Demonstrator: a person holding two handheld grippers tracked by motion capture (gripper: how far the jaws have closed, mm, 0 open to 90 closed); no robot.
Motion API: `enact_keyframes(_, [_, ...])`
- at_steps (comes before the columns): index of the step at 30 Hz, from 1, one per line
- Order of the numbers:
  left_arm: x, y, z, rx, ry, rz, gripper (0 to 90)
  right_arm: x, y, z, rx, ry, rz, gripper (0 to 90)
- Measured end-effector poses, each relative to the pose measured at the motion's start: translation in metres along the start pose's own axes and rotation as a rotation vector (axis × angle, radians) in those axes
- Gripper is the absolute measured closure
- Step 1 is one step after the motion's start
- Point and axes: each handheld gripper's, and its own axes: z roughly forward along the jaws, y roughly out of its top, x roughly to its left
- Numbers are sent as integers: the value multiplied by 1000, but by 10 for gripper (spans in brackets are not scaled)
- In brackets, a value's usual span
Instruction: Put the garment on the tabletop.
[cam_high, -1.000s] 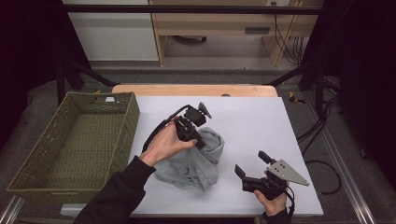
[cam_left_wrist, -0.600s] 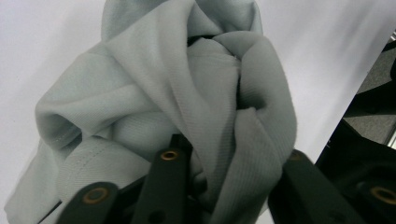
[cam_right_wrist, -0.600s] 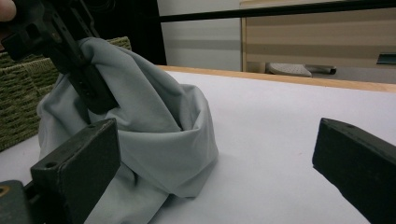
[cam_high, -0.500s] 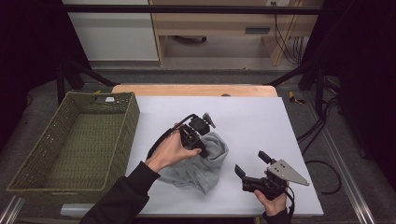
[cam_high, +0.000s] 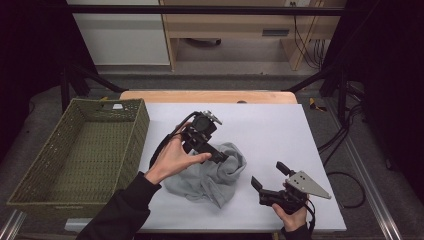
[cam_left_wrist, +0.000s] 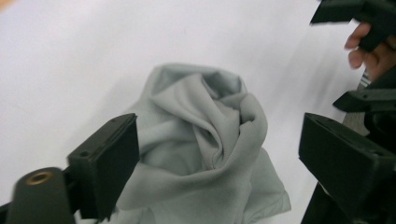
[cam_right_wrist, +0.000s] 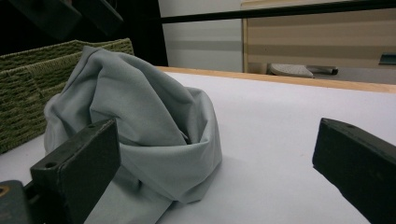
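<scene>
A crumpled grey cloth (cam_high: 216, 175) lies in a heap on the white table top (cam_high: 280, 125). My left gripper (cam_high: 220, 157) hovers just above the cloth's top, held by the person's left hand (cam_high: 172, 159). Its jaws have just been opening and now stand wide apart. In the left gripper view the cloth (cam_left_wrist: 205, 140) sits below and between them, touching neither pad. My right gripper (cam_high: 268, 175) rests low near the table's front right, open and pointing at the cloth (cam_right_wrist: 140, 126) with nothing between its jaws.
A green woven basket (cam_high: 142, 125) stands at the table's left, its inside bare. A wooden edge (cam_high: 210, 96) runs along the table's far side. Cables hang off the right side. White surface stretches behind and to the right of the cloth.
The left gripper held the cloth up a second ago. It has let go and lifted slightly, and the cloth has slumped into a lower heap. The right gripper has stayed still.
</scene>
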Motion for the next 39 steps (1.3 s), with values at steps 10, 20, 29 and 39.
enact_keyframes(10, [1,-25,-29,-264,59,-37,72,-3,2,-3,-13,3,17,11])
enact_keyframes(20, [16,-69,-45,-457,69,-87,56,-6,2,-3,-11,0,29,10])
enact_keyframes(29, [21,-119,-63,-552,101,-106,48,-7,3,-4,-12,-8,24,9])
enact_keyframes(39, [22,-165,-65,-590,150,-136,37,-8,3,-4,-8,-10,17,8])
